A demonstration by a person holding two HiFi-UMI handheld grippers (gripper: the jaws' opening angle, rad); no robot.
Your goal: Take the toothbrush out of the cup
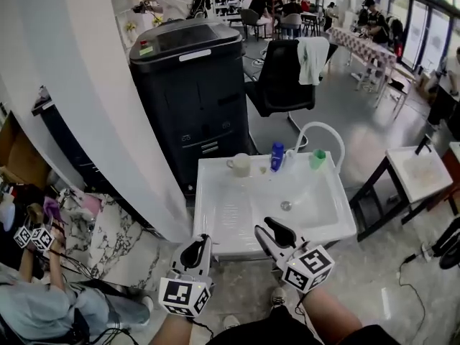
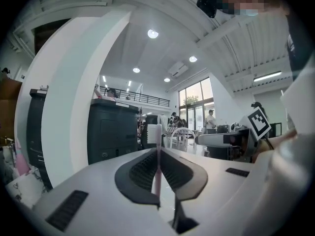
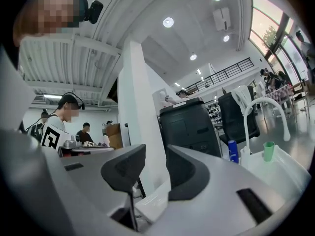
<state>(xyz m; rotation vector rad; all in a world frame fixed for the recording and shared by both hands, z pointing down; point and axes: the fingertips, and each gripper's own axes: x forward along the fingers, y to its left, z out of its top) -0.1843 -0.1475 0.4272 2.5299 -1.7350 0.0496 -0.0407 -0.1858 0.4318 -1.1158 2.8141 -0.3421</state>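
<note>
White sink (image 1: 215, 218) in an open hall, with one black machine (image 1: 190, 85) far left and one black chair (image 1: 282, 85) beyond. On the sink's far rim are one beige cup (image 1: 240, 165), one blue bottle (image 1: 277, 156) and one green cup (image 1: 318, 159). The left claw (image 2: 158, 154) is clamped tight on the one toothbrush (image 2: 154, 133) at the sink's near edge. The right claw (image 3: 147, 168) gapes wide, empty.

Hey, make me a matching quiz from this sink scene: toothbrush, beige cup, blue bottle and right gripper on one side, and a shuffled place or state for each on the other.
Things:
1. toothbrush
2. beige cup
3. blue bottle
4. right gripper

Place or state:
A. right beside the base of the white faucet
B. jaws apart, nothing between them
C. clamped in the left gripper
D. leftmost of the things standing on the sink top

Pairs: 1-C, 2-D, 3-A, 4-B
</note>
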